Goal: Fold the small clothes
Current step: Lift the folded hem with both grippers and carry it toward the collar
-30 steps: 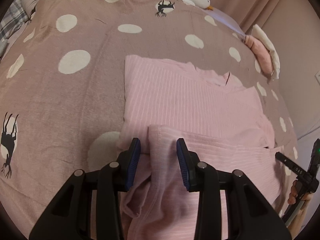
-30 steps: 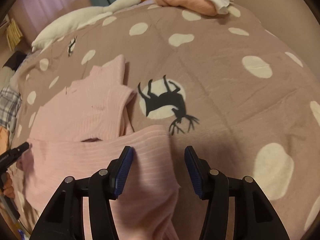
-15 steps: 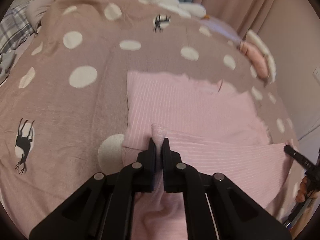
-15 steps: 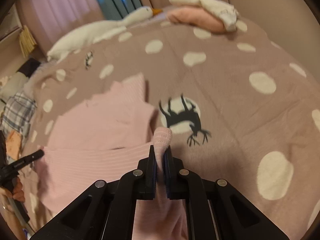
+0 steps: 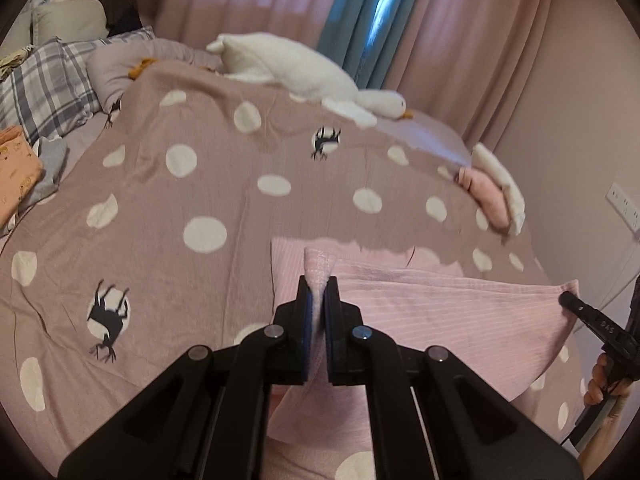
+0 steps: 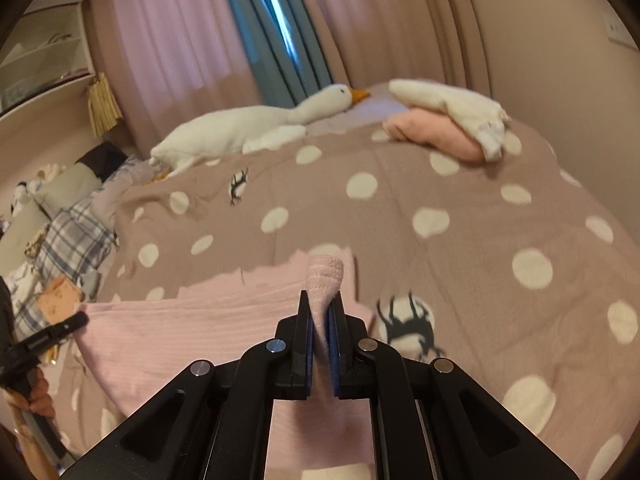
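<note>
Lay open across the spotted bedspread (image 5: 208, 184) ahead; blocked at the far edge by plush goose (image 5: 296, 68) and folded clothes (image 6: 444, 128).

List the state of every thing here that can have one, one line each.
Left gripper: shut on a pinched corner of the garment.
Right gripper: shut on the other corner.
Pink ribbed knit garment: near edge lifted, far part flat on the blanket.
Dusty-pink polka-dot blanket: spread over the bed.
White plush goose: lying on its side.
</note>
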`<state>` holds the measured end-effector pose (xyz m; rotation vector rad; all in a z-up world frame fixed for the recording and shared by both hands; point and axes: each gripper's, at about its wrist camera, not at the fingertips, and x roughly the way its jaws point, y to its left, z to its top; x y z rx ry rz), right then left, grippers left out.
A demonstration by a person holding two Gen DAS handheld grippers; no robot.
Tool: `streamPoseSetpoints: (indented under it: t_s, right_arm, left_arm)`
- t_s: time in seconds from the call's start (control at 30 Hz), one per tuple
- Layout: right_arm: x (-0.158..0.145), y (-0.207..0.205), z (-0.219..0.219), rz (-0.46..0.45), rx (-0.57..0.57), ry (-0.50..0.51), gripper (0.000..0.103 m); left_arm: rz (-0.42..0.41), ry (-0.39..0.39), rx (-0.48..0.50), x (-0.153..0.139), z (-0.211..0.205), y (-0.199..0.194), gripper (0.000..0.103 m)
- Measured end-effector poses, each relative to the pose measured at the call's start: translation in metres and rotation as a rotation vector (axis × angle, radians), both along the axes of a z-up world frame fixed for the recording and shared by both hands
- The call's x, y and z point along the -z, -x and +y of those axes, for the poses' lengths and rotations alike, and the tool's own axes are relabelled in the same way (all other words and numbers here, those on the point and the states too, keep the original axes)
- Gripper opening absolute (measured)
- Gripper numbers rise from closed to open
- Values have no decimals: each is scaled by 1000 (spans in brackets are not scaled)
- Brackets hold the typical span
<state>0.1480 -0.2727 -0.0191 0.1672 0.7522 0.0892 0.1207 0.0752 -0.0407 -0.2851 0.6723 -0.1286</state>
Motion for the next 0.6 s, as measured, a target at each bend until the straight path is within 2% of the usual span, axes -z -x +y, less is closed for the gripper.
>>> streamPoseSetpoints:
  t_s: [0.17,0.33,0.6]
  right_arm:
    - [-12,-29,9,-32,-18,13,8]
    - [-12,-64,14,-23,-16,12,8]
    - [30,-125,21,80,14,41,8]
  left_arm:
    - [-20,16,-35,-12,7,-18,5]
    - [-9,28,-72,-13,16,-49,5]
    - [107,35,-102,27,22,-115,5]
